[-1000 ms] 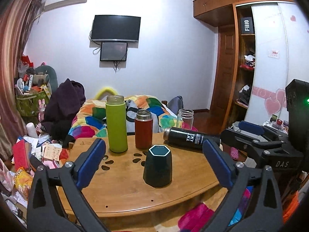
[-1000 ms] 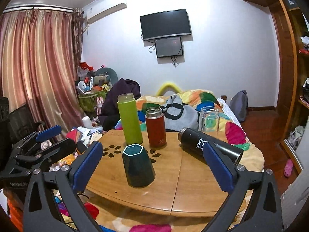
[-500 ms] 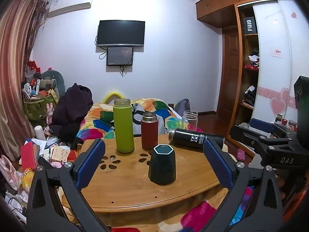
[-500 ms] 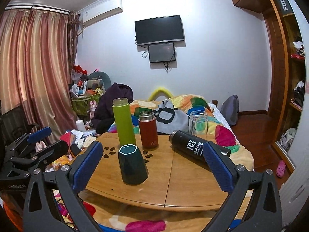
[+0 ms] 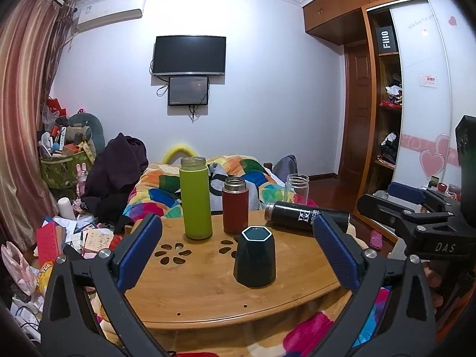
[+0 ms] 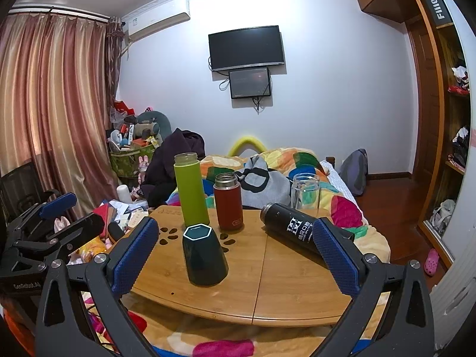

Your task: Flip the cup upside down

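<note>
A dark green hexagonal cup (image 5: 255, 257) stands on a round wooden table (image 5: 202, 285), wide end down and narrow hexagonal end up; it also shows in the right wrist view (image 6: 204, 255). My left gripper (image 5: 238, 253) is open and empty, held back from the table's near edge with the cup between its blue pads in view. My right gripper (image 6: 235, 255) is open and empty too, with the cup toward its left pad. Each gripper shows at the side of the other's view.
Behind the cup stand a tall green bottle (image 5: 195, 197), a red thermos (image 5: 235, 209) and a clear glass jar (image 5: 296, 187). A black bottle (image 5: 306, 218) lies on its side at the right. A bed with a colourful quilt (image 6: 297, 166) is behind; floor clutter is at left.
Both grippers have pulled back and risen slightly, so the table and cup sit farther away and lower in view. The cup and bottles have not moved. Both grippers stay open.
</note>
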`<state>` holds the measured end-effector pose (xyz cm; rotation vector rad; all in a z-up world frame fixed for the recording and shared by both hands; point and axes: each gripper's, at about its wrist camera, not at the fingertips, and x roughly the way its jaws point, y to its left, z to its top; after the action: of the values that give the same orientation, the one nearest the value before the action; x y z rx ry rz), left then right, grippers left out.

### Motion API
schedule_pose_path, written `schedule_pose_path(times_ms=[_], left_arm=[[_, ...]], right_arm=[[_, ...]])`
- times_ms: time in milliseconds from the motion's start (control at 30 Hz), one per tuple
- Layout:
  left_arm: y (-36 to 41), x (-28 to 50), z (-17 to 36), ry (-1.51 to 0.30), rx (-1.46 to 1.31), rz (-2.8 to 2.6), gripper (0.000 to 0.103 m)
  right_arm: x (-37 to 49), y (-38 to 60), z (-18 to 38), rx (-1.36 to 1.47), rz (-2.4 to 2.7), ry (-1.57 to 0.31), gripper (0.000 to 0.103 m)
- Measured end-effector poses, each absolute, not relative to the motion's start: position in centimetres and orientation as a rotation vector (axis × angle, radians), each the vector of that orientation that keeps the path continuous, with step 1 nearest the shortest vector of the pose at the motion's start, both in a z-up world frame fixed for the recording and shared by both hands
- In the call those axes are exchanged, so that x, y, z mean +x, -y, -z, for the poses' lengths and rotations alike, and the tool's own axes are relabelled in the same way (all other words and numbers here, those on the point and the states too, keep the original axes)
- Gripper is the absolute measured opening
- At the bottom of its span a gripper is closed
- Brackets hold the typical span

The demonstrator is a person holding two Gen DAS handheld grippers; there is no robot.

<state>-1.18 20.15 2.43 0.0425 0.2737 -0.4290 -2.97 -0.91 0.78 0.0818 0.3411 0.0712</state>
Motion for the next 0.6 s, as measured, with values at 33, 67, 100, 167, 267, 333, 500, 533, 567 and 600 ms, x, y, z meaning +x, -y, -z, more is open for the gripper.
schedule_pose_path(times_ms=[33, 67, 100, 167, 267, 333, 500, 533, 567, 600], left_arm=[[-20.14, -1.2, -2.48, -0.272, 0.043, 0.428, 0.103], [-20.11, -1.29, -2.52, -0.271, 0.044, 0.427, 0.103], [-20.1, -1.33, -2.52, -0.269, 0.045, 0.426, 0.103], [-20.13, -1.37, -2.53, -0.267, 0.046, 0.424, 0.103], [-20.14, -1.46, -2.49, -0.266, 0.047, 0.423, 0.103], [-20.15, -1.46, -2.49, -0.266, 0.046, 0.422, 0.103], [-20.21, -1.45, -2.58, -0.261, 0.045, 0.42, 0.103], [-20.22, -1.45, -2.59, -0.261, 0.045, 0.42, 0.103], [-20.22, -1.46, -2.6, -0.26, 0.046, 0.419, 0.103], [-20.22, -1.48, -2.58, -0.26, 0.046, 0.418, 0.103]], right_arm=[[-2.97, 0.89, -0.83, 0.081, -0.071, -0.34, 0.103], [-2.98, 0.9, -0.85, 0.081, -0.071, -0.339, 0.103], [-2.96, 0.89, -0.89, 0.08, -0.072, -0.338, 0.103], [-3.0, 0.83, -0.93, 0.079, -0.072, -0.336, 0.103], [-3.06, 0.81, -0.91, 0.078, -0.073, -0.335, 0.103], [-3.13, 0.81, -0.9, 0.076, -0.073, -0.334, 0.103], [-3.2, 0.72, -0.91, 0.072, -0.075, -0.334, 0.103], [-3.22, 0.7, -0.88, 0.071, -0.075, -0.333, 0.103], [-3.23, 0.7, -0.88, 0.071, -0.075, -0.333, 0.103], [-3.24, 0.7, -0.87, 0.072, -0.075, -0.333, 0.103]])
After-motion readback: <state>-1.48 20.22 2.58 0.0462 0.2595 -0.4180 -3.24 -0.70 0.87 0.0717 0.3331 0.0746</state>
